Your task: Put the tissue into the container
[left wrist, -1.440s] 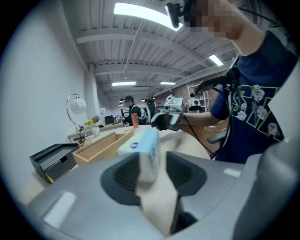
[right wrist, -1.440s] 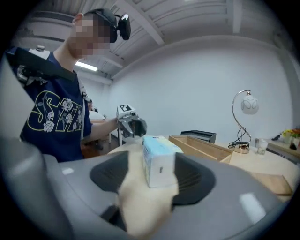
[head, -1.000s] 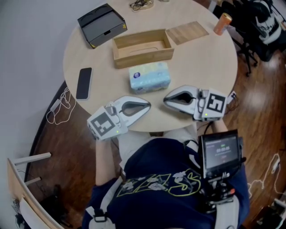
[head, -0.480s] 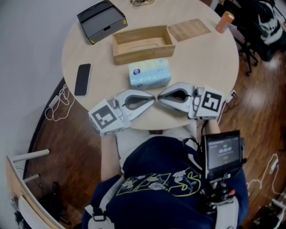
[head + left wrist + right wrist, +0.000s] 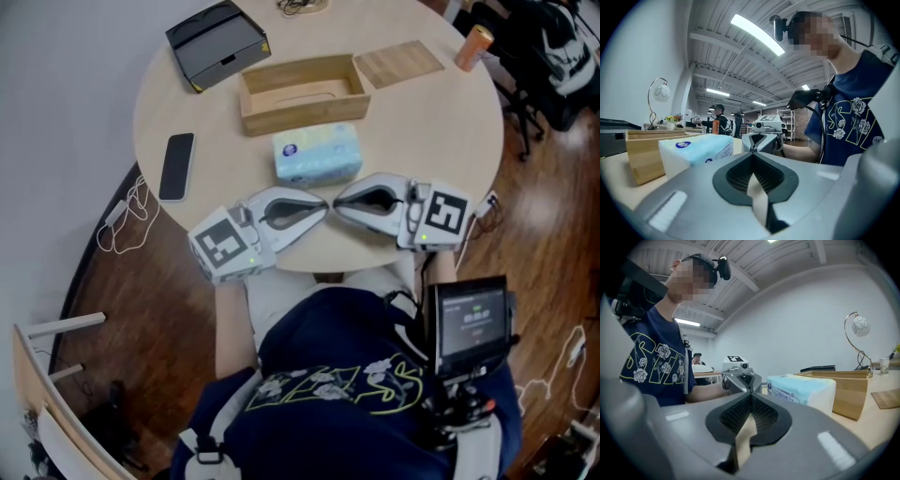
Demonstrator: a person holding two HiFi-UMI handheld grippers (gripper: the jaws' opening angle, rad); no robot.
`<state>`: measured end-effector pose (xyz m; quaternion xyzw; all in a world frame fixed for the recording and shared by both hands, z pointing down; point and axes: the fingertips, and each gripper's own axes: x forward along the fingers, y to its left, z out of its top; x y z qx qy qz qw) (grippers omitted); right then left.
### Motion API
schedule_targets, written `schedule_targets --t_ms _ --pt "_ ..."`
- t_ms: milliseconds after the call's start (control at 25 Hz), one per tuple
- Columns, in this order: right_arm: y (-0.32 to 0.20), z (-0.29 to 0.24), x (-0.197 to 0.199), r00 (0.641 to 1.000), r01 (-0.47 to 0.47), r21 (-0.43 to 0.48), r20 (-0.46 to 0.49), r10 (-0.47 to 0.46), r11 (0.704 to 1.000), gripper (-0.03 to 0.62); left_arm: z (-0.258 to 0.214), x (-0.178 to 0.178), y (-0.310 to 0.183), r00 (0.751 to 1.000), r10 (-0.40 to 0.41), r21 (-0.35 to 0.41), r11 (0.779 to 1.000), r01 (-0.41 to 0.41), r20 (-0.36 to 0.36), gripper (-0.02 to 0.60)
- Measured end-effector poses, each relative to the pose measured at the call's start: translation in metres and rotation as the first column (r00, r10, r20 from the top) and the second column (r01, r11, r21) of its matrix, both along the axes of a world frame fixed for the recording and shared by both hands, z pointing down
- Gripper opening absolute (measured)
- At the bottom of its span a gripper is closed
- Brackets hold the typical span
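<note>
Tissue pack on table, near wooden container

Round worktop with the things spread from its near edge to its far edge

The tissue pack lies at mid-worktop, just in front of the open container, whose lid lies flat to its right. Behind the container and to its left sits a case; a tangle of cables lies at the far edge. A phone lies flat near the left edge, well apart from the pack. A can stands at the far right edge. At the near edge, in front of the pack, the left claw and right claw point at each other, tips almost meeting.
</note>
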<state>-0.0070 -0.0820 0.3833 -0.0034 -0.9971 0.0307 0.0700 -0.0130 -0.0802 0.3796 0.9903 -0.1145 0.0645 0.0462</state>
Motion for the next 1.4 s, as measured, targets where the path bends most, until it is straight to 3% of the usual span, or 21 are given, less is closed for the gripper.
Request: schedule_targets --t_ms 1400 --pt "-0.0025 0.0007 0.0002 0.999 -0.033 0.002 -0.003 0.033 0.999 0.000 -0.0001 -0.0002 0.0014 1.000 0.000 0.000 1.000 0.000 -0.001 0.003"
